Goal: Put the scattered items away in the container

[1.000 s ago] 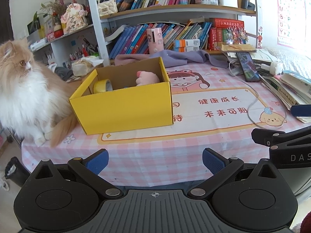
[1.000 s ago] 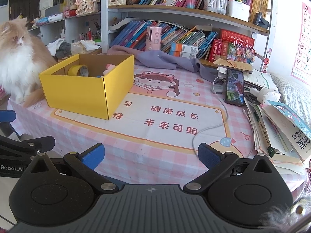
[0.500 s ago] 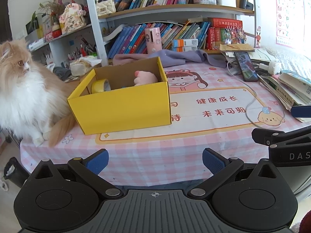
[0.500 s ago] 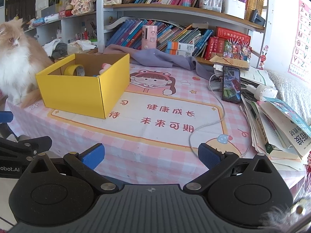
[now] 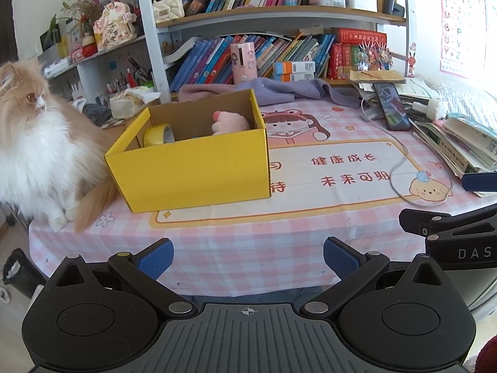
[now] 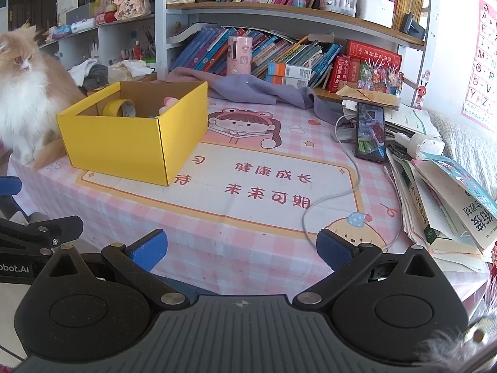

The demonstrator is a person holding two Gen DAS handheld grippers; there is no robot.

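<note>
1. Left gripper: held off the near edge of the table; blue-padded fingers spread wide with nothing between them.
2. Right gripper: likewise at the near table edge, jaws wide apart and empty.
3. Yellow box: open-topped, standing on the pink checked tablecloth toward the table's left side.
4. Box contents: a roll of yellow tape against the left wall; a pink plush toy at the far right corner.
5. Long-haired cat: seated on the table's left corner, just beside the box.
6. Phone and white cable: lying on the table's right side, well apart from the box.
</note>
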